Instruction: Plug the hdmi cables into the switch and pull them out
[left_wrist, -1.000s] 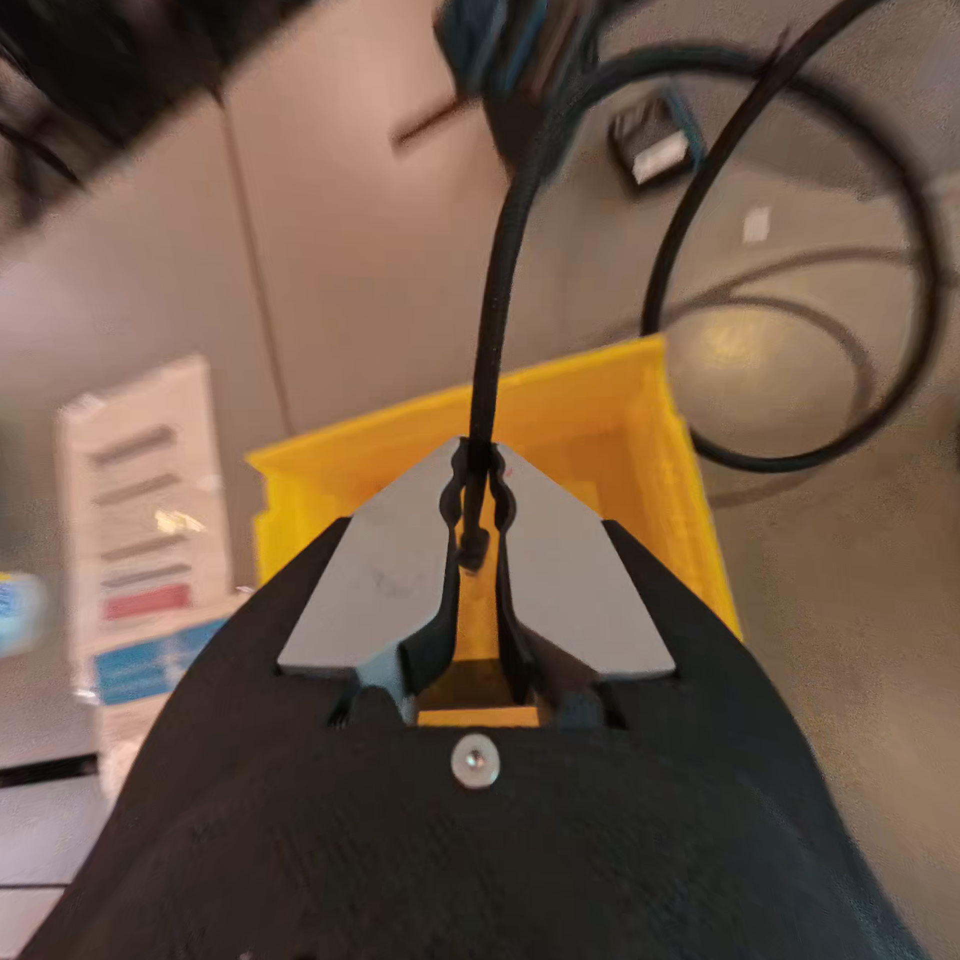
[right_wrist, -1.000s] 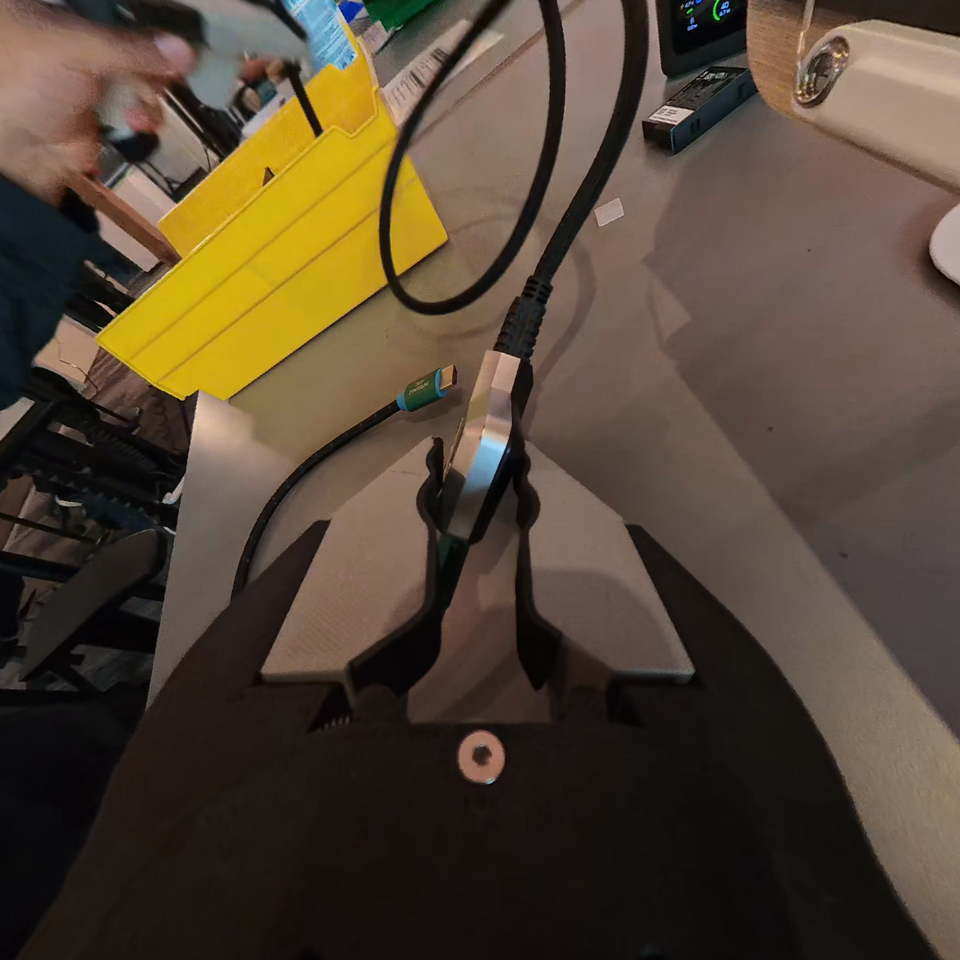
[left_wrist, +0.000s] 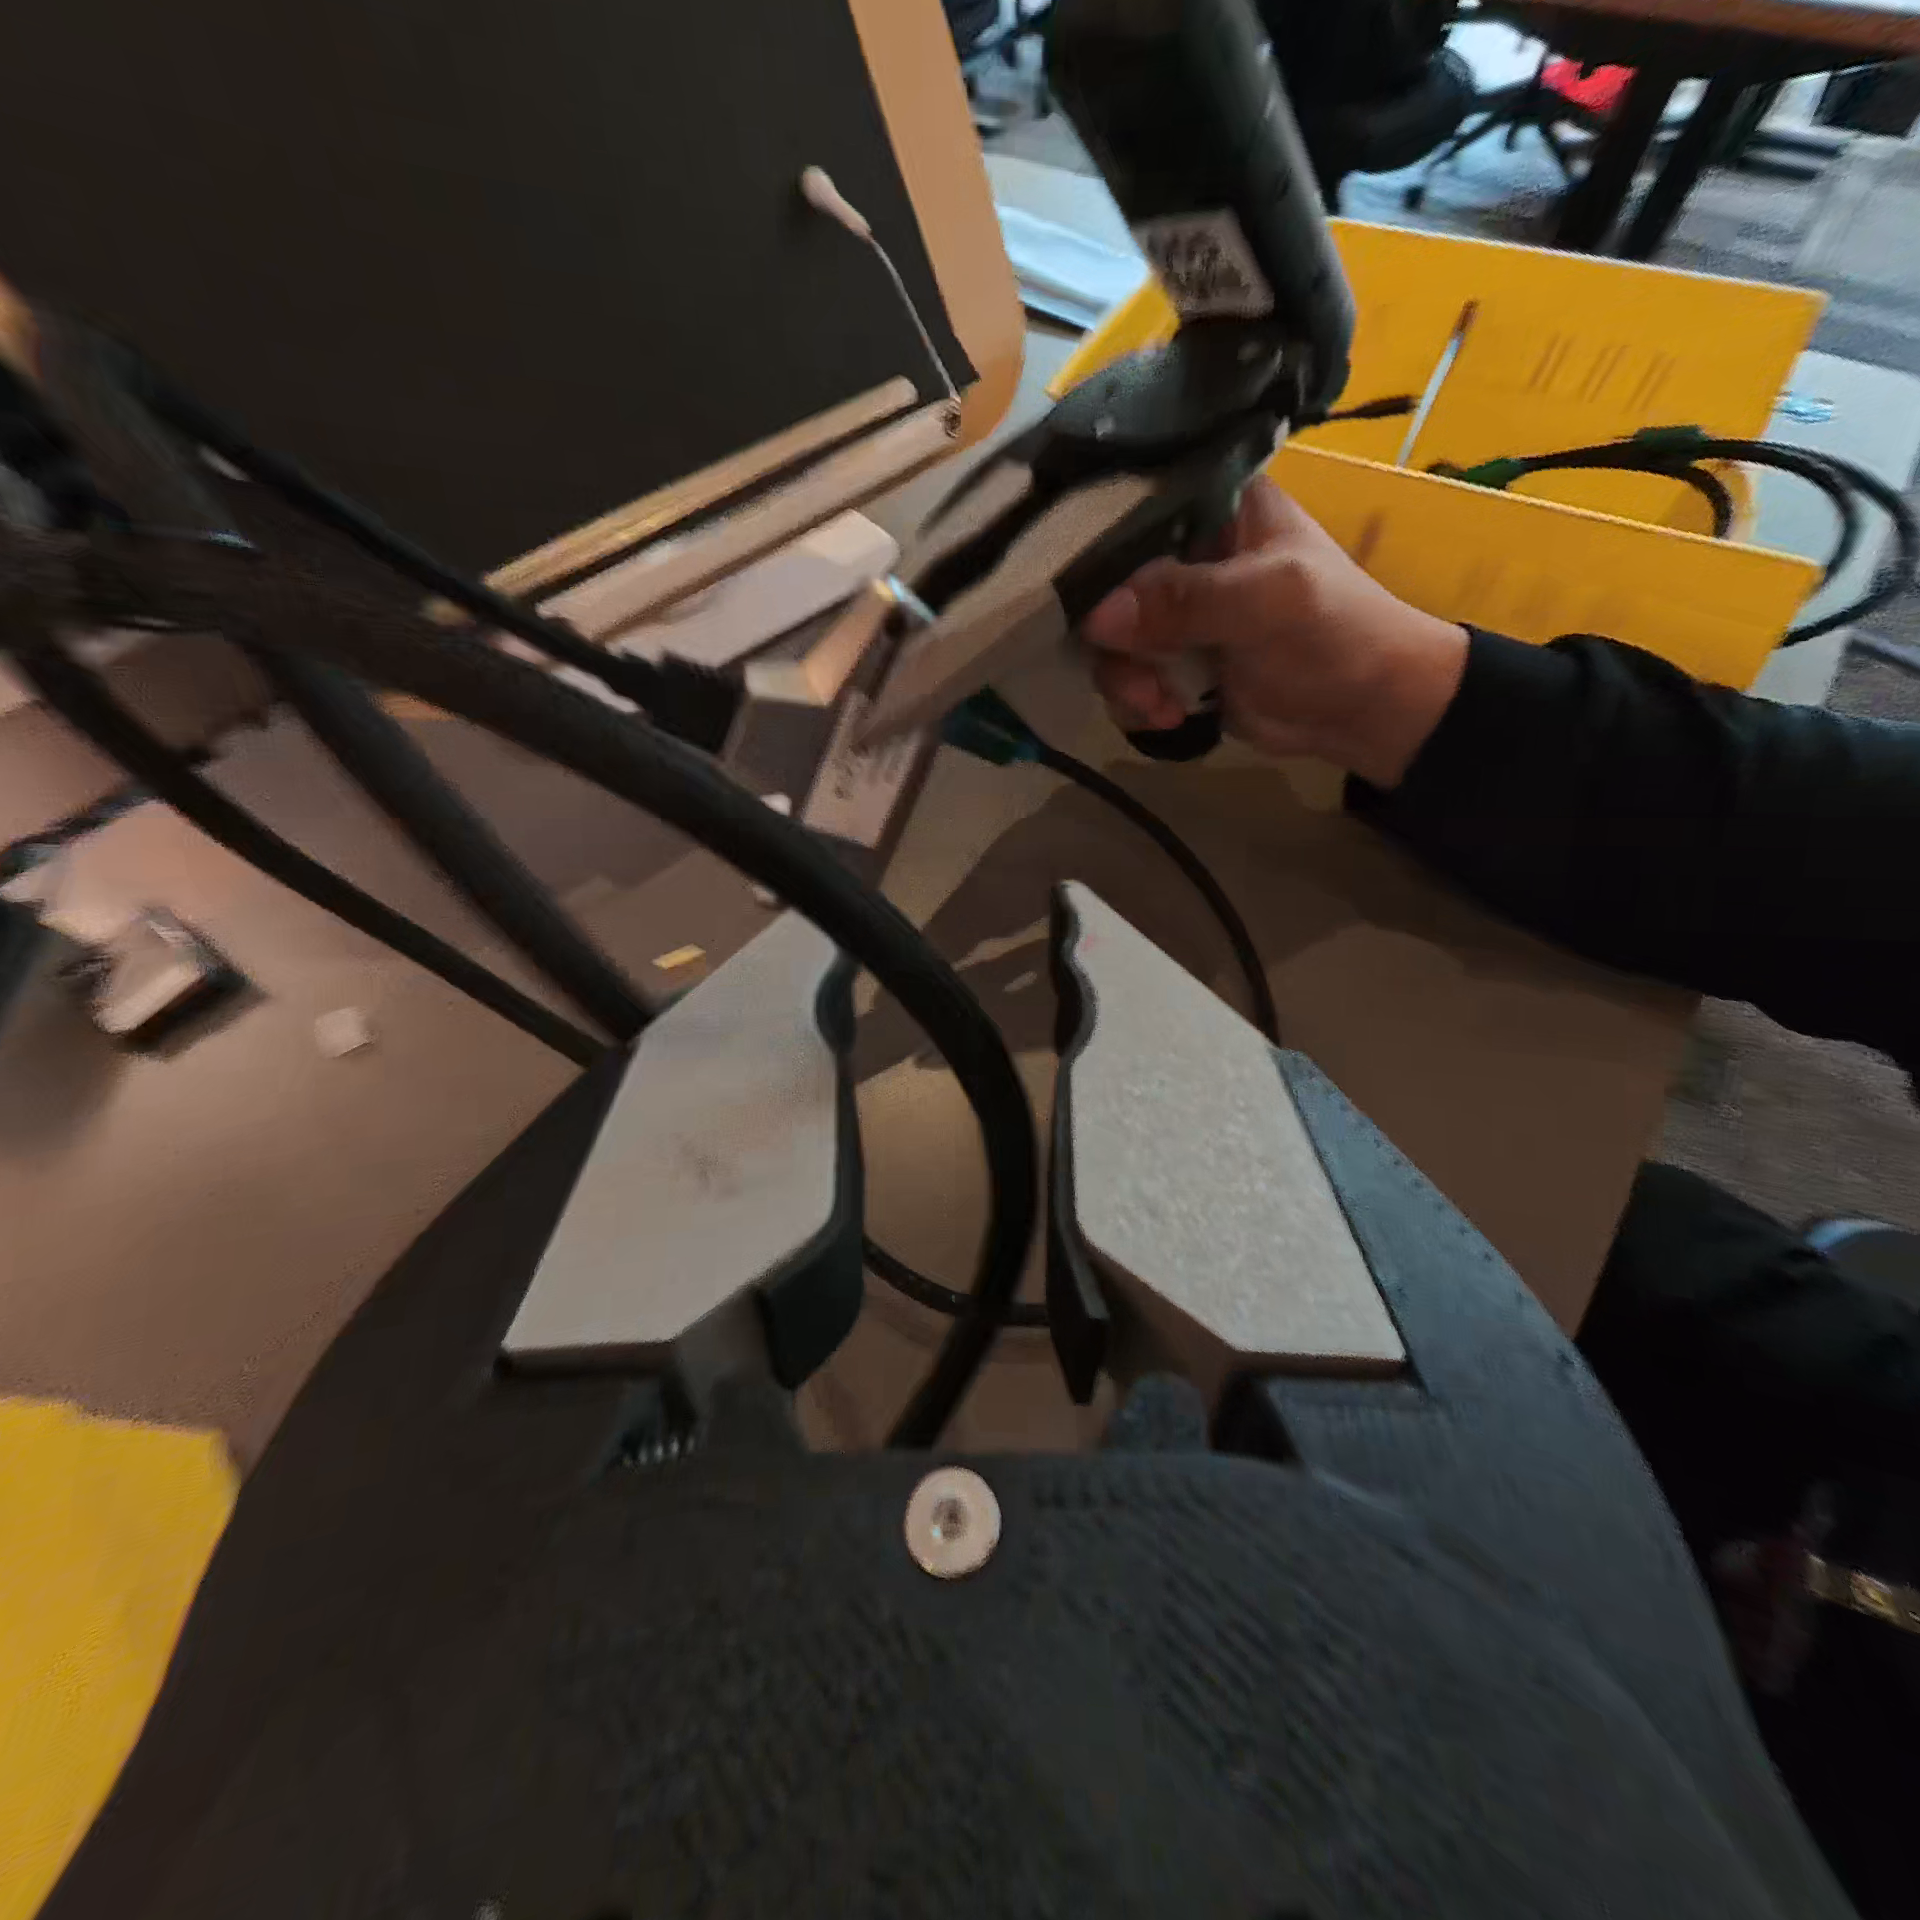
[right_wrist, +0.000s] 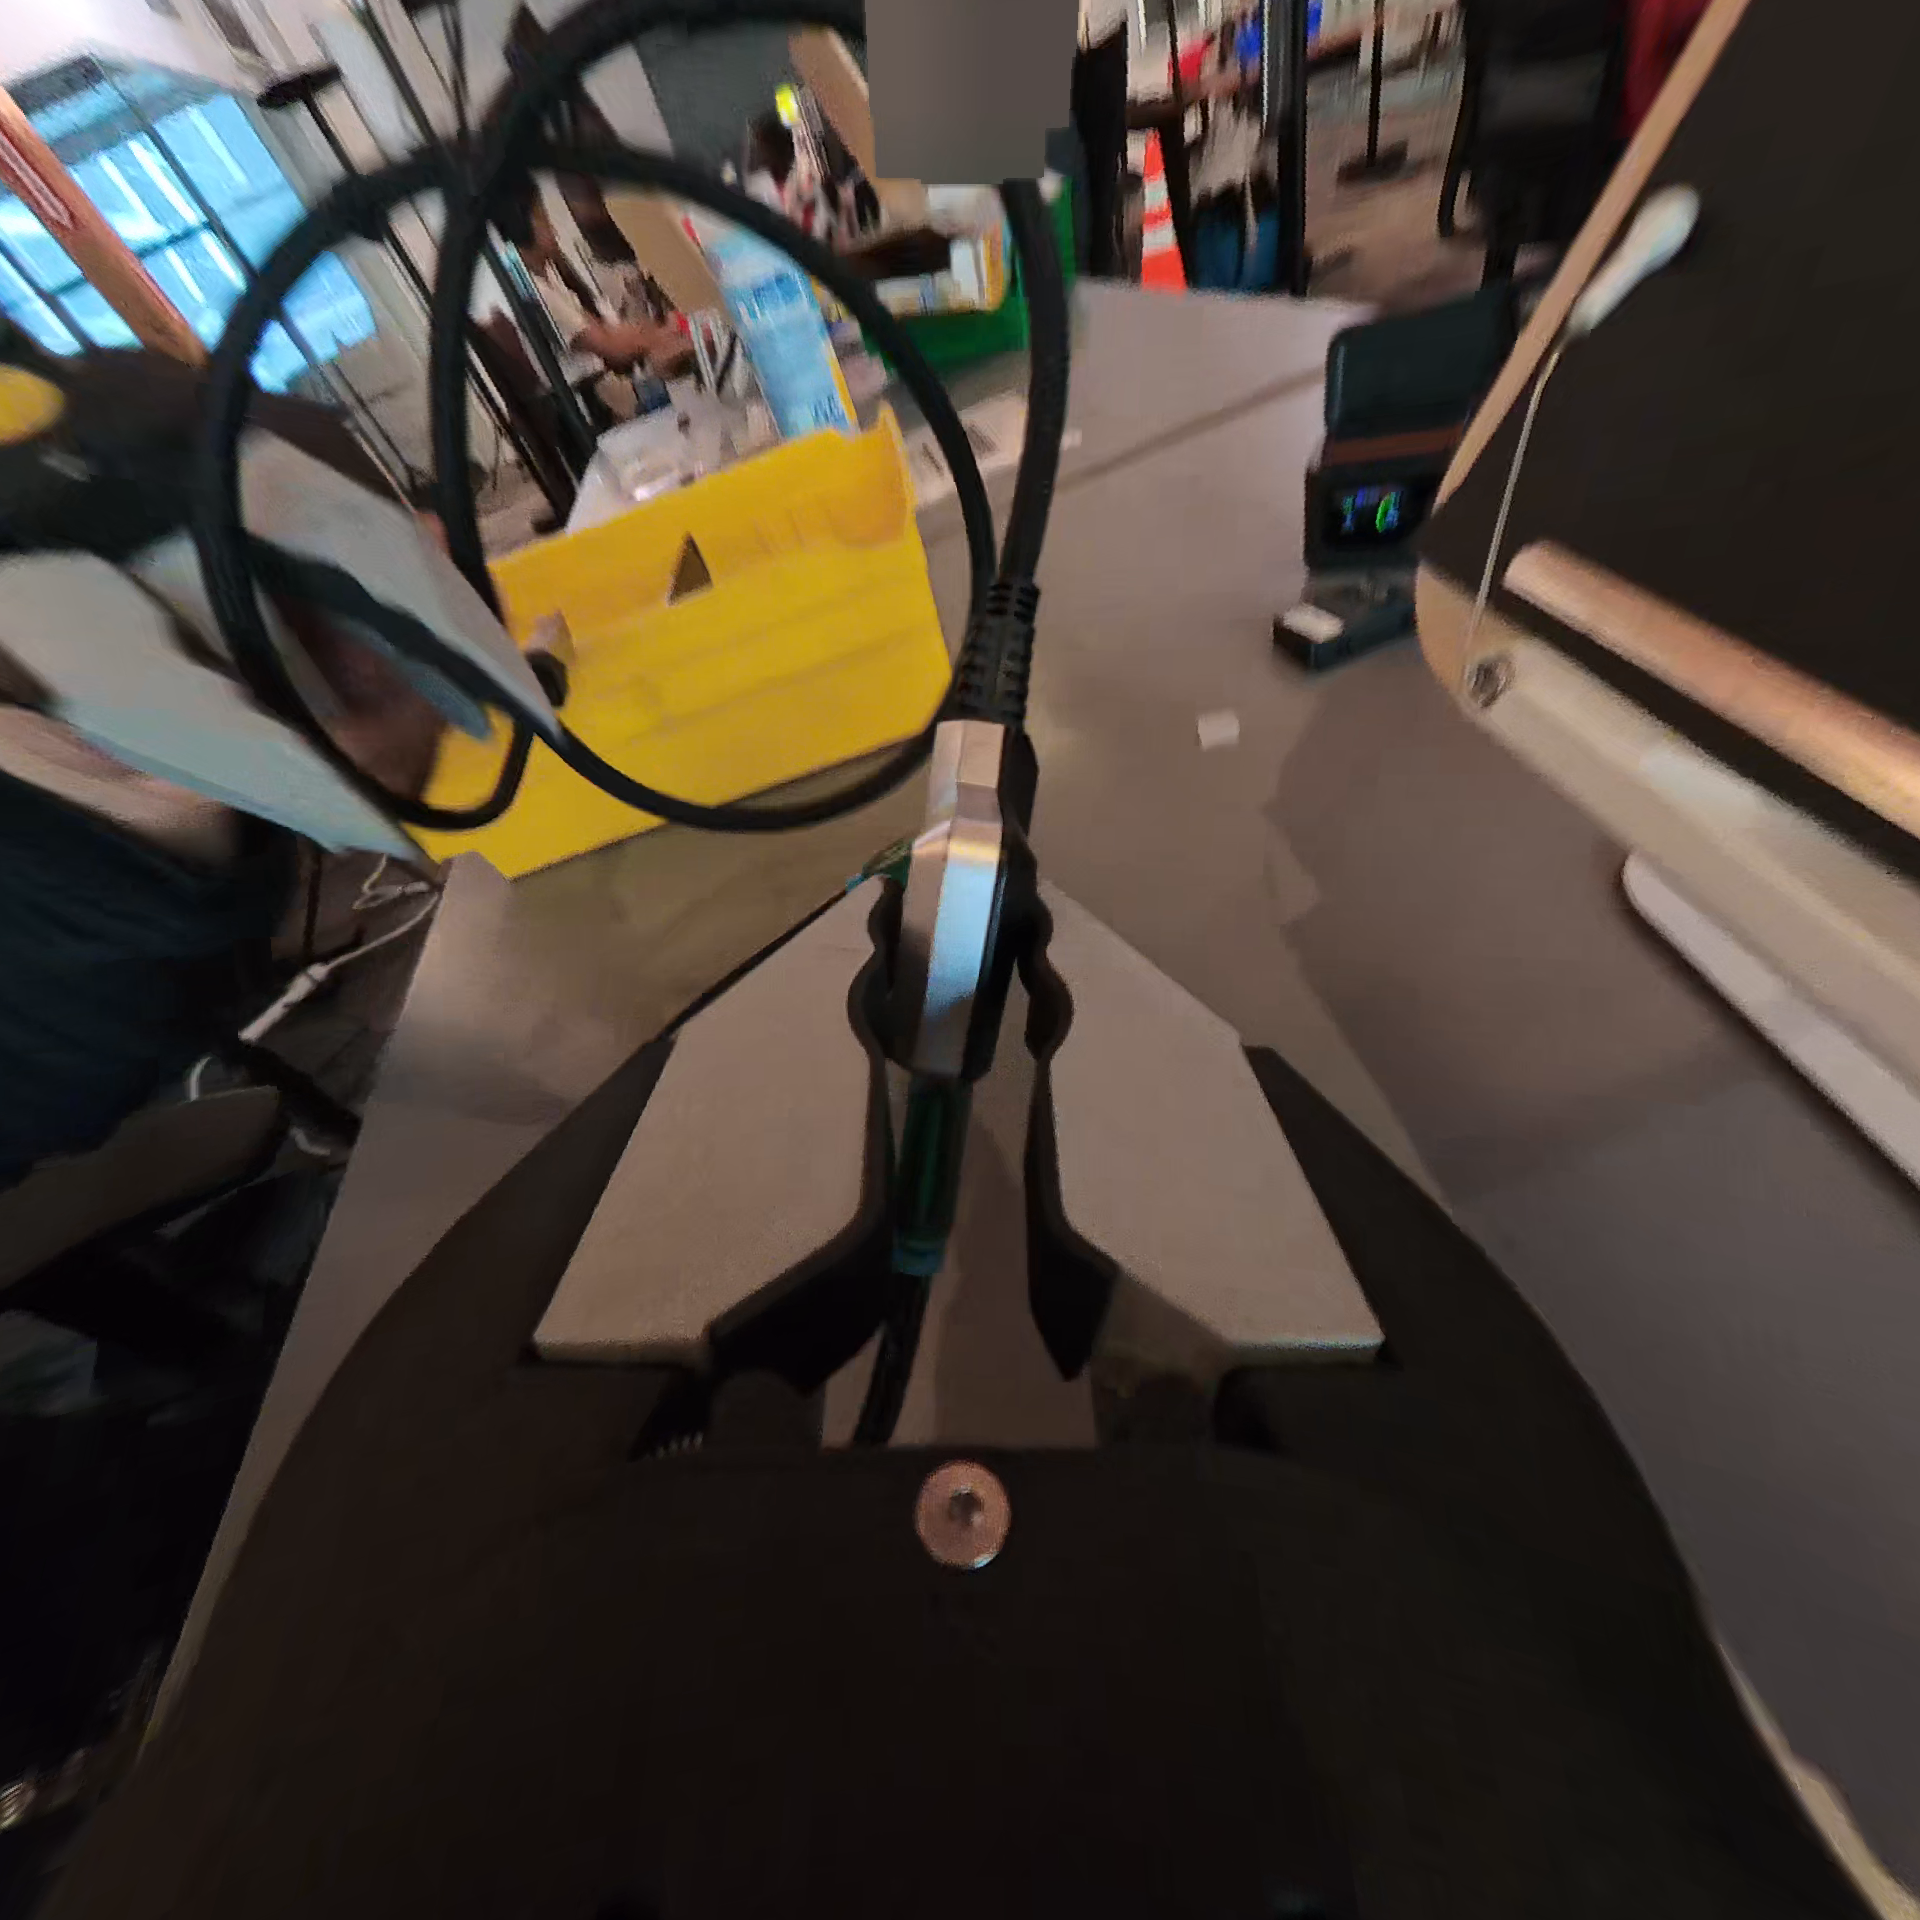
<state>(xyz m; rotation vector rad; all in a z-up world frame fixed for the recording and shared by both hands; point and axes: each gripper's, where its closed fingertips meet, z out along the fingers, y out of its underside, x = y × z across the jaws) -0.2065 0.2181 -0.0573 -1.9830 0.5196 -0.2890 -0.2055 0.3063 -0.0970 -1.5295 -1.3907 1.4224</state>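
Since a second ago: your left gripper (left_wrist: 951, 1049) no longer pinches the thin black cable; its fingers now stand spread, and its view has swung from the yellow bin toward your other hand.

Left wrist view, left gripper: spread apart, nothing pinched; a thick black braided cable (left_wrist: 831, 873) curves down through the gap between the grey fingers without clear contact.

Left wrist view, switch: the small silver metal switch box (left_wrist: 821, 675) is held off the brown tabletop (left_wrist: 1403, 1039), pinched in your right gripper (left_wrist: 914, 623), which your right hand (left_wrist: 1247, 634) squeezes.

Left wrist view, cables: a black plug enters the switch from the left; a thin black cable with a teal-green plug (left_wrist: 992, 727) hangs at its right end.

Left wrist view, surroundings: a yellow plastic bin (left_wrist: 1538, 551) with more cables sits beyond the hand; a dark panel with a tan wooden edge (left_wrist: 520, 260) stands at the left.

Right wrist view, right gripper (right_wrist: 956, 935): pressed onto the silver switch (right_wrist: 961, 914), which stands on edge between the fingertips.

Right wrist view, cables: the thick black cable (right_wrist: 1023, 499) rises from the switch's far end; the green plug (right_wrist: 925, 1174) leaves its near end, between the fingers; a thinner black cable loop (right_wrist: 582, 416) hangs at the left.

Right wrist view, left gripper (right_wrist: 457, 675): seen blurred at the left, in front of the yellow bin (right_wrist: 727, 644).
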